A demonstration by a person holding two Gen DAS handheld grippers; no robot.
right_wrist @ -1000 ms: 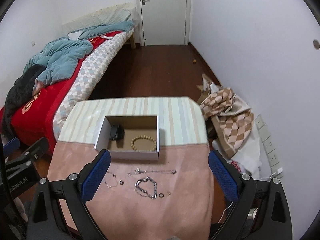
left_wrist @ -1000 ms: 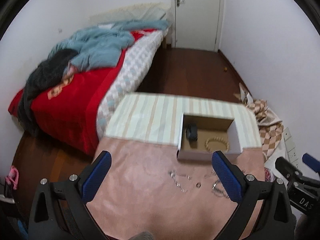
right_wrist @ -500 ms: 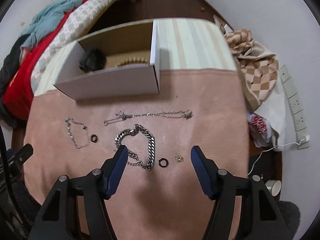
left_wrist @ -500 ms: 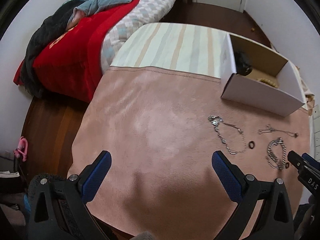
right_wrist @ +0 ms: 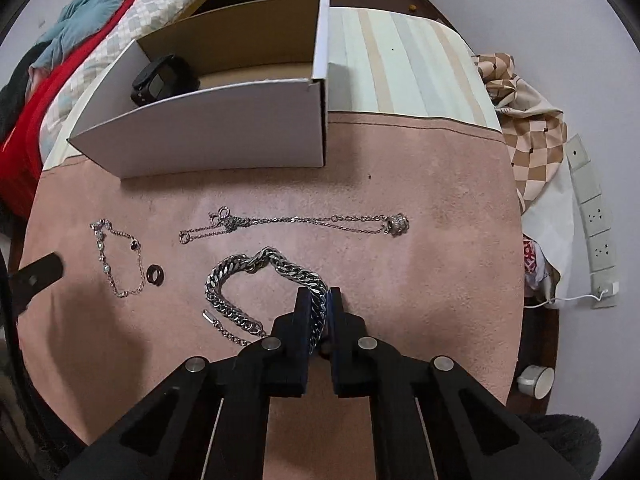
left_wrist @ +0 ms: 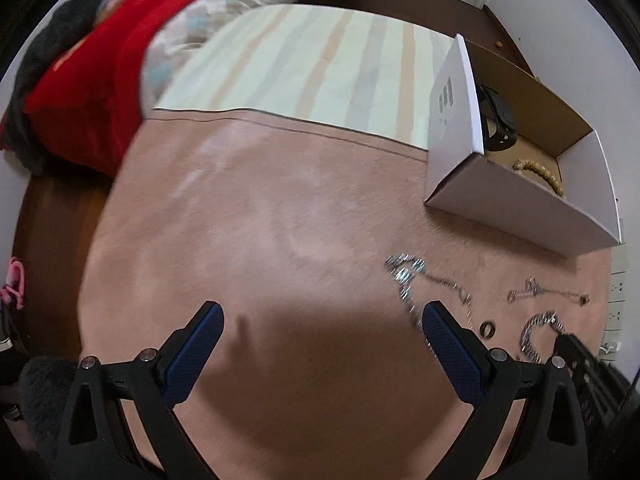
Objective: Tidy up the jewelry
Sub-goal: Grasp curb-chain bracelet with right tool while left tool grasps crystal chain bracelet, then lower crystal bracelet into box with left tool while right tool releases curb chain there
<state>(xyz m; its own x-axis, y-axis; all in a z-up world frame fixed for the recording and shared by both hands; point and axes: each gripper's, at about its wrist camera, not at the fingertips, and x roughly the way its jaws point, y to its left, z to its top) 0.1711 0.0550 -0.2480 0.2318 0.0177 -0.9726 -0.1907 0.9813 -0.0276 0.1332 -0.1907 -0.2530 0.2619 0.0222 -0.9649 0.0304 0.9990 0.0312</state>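
The table (right_wrist: 420, 184), draped in a pink cloth (left_wrist: 280, 240) with a striped cloth (left_wrist: 320, 72) over its far part, fills more of both views than half a second ago, since both cameras have dropped closer to it. The bed (left_wrist: 100, 72) with its red cover lies beyond the table's left edge.

The white cardboard box (right_wrist: 224, 132) sits where the two cloths meet, toward the far edge, and holds a black watch (right_wrist: 164, 78) at its left end; the left wrist view also shows a beaded bracelet (left_wrist: 540, 174) on the box floor.

The right gripper (right_wrist: 319, 312), half a second ago spread wide above the jewelry, has come down and now clenches the right side of the heavy curb-link chain (right_wrist: 256, 280), whose links show between its closed blue pads. The rest of that chain lies curled on the pink cloth, toward the table's near edge.

The left gripper (left_wrist: 320, 344) hovers over bare pink cloth near the table's left part, its jaws released and wide apart, gripping nothing; its view is blurred.

Behind the heavy chain, a thin necklace (right_wrist: 296, 224) with a barrel pendant stretches along the cloth in front of the box. To the left lies a fine bracelet (right_wrist: 116, 260), and just beside it a small dark ring (right_wrist: 155, 275).
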